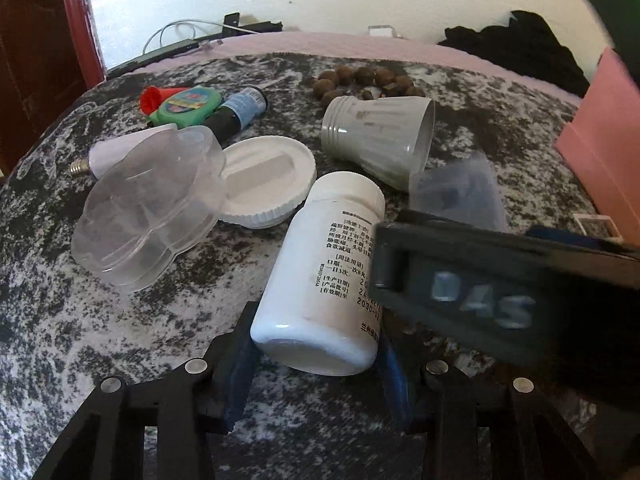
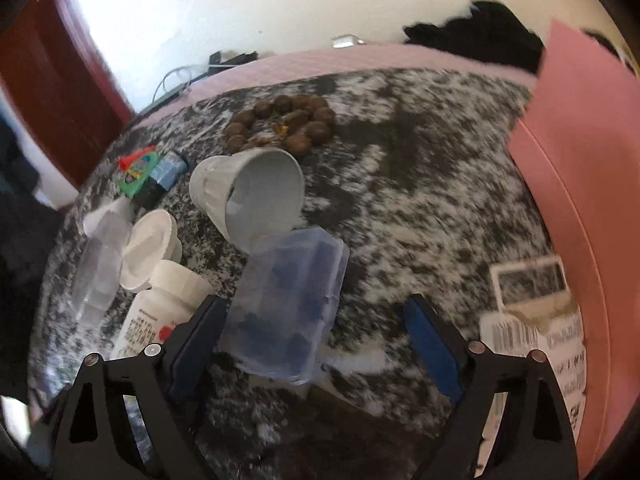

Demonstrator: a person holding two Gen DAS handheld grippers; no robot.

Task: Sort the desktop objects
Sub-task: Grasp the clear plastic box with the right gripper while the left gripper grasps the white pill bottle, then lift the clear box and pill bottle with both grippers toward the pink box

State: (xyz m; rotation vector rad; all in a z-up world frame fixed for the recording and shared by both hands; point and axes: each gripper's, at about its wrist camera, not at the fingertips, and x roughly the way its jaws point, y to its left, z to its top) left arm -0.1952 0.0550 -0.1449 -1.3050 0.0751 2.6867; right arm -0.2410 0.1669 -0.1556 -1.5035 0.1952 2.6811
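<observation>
1. My left gripper (image 1: 316, 354) clamps one white pill bottle (image 1: 320, 272), lying on the mottled table (image 1: 100, 320).
2. My right gripper (image 2: 316, 344) gapes around one clear box (image 2: 288, 304), untouched; blue contents, probably.
3. One grey cup (image 1: 380, 136) lies tipped, empty.

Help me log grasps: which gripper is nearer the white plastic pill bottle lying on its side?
Left. The left gripper has the white plastic pill bottle between its fingers; the right gripper straddles the clear blue box beside it.

Home bedroom — pink bedsheet (image 1: 340, 42), dark clothes heap (image 1: 516, 46), charger cable (image 1: 176, 30), wooden door (image 1: 36, 40).
</observation>
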